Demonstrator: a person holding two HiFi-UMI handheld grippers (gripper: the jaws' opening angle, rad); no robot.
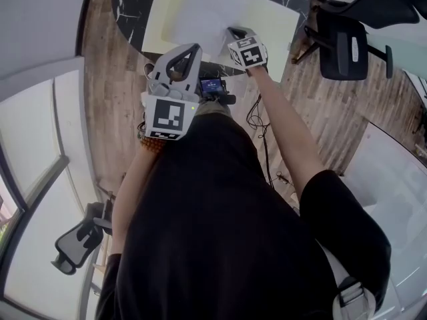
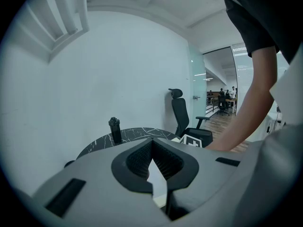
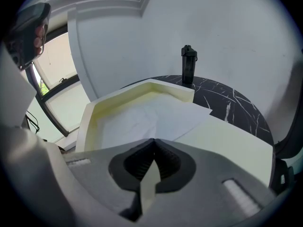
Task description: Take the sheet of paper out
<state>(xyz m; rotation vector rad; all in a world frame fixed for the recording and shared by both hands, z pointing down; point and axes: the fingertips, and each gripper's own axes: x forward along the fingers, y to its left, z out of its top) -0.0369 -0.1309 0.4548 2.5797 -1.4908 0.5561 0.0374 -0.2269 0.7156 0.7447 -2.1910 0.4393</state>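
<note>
Both grippers are closed. The left gripper has its jaw tips pressed together with nothing between them, and it hangs in the air short of the table, nearer the person than the right one. The right gripper reaches further forward, over the near side of a shallow pale-yellow tray. Its jaws are also pinched tip to tip. The sheet of paper lies inside the tray straight ahead of the right gripper. Its two near edges narrow to a corner that runs right into the closed tips, so the jaws appear to be clamped on that corner. The rest of the sheet spreads away from the tips across the tray floor, lightly creased, and its far right corner pokes over the tray's low rim. Beyond the tray, past the right gripper's tips, a dark bottle stands upright on the black marbled table. To the right of the left gripper's jaws, the person's bare right forearm stretches toward the tray. Behind it a black office chair stands by the wall. A second black chair stands on the wooden floor off to the right gripper's right.
</note>
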